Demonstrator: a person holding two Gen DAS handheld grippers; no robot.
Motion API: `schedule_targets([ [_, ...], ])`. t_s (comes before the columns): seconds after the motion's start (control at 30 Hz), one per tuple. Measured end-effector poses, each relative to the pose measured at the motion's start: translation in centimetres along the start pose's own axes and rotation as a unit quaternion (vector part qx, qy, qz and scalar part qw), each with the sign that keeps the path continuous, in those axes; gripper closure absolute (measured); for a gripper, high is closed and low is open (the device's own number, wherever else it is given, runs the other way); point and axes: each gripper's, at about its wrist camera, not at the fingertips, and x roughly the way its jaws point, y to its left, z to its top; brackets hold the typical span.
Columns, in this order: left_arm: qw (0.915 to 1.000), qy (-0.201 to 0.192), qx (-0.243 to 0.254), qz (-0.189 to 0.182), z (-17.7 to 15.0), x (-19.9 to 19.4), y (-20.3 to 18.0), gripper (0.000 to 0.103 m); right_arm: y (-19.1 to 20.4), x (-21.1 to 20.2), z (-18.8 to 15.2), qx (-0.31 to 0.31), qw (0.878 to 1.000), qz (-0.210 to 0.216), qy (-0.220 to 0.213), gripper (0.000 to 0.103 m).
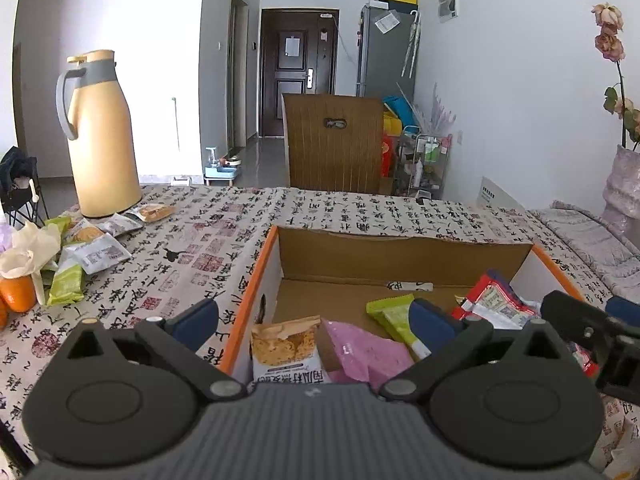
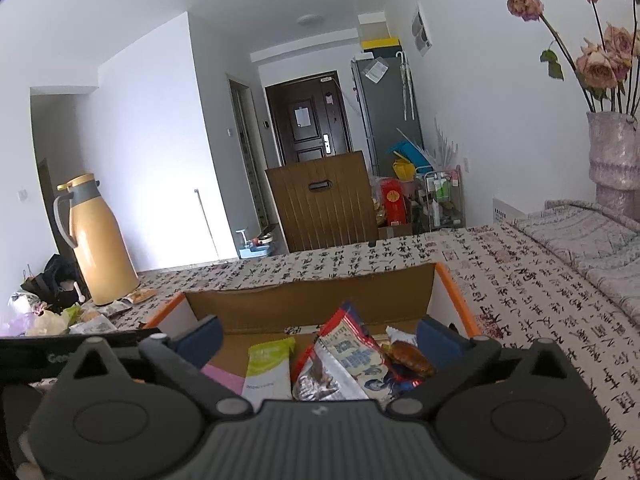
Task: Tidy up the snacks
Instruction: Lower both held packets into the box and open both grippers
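An open cardboard box with an orange rim (image 1: 404,250) (image 2: 312,294) sits on the table and holds several snack packs: a cracker pack (image 1: 284,354), a pink pack (image 1: 362,354), a green pack (image 1: 394,316) (image 2: 268,364) and red-and-white packs (image 1: 494,300) (image 2: 352,354). My left gripper (image 1: 314,318) is open and empty above the box's near left side. My right gripper (image 2: 318,338) is open and empty above the box's near right side. Loose snack packs (image 1: 98,246) lie on the table at the far left.
A tan thermos jug (image 1: 100,136) (image 2: 100,244) stands at the table's far left by the loose packs. An orange (image 1: 18,292) and crumpled tissue lie at the left edge. A vase of dried roses (image 2: 612,152) stands far right. A wooden chair back (image 1: 334,142) is behind the table.
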Motion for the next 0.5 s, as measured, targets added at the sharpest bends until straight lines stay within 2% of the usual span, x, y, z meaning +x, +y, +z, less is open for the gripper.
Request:
schedule_targets([
  [0.23, 0.9997, -0.021, 0.010, 0.007, 0.5, -2.2, -0.4, 0.000, 0.3, -2.1, 0.4, -0.017, 1.000, -0.001, -0.011, 0.000],
  [0.5, 0.9996, -0.025, 0.015, 0.008, -0.2, -4.7, -0.3, 0.000, 0.0, -4.8, 0.1, -0.019, 1.000, -0.003, -0.018, 0.000],
])
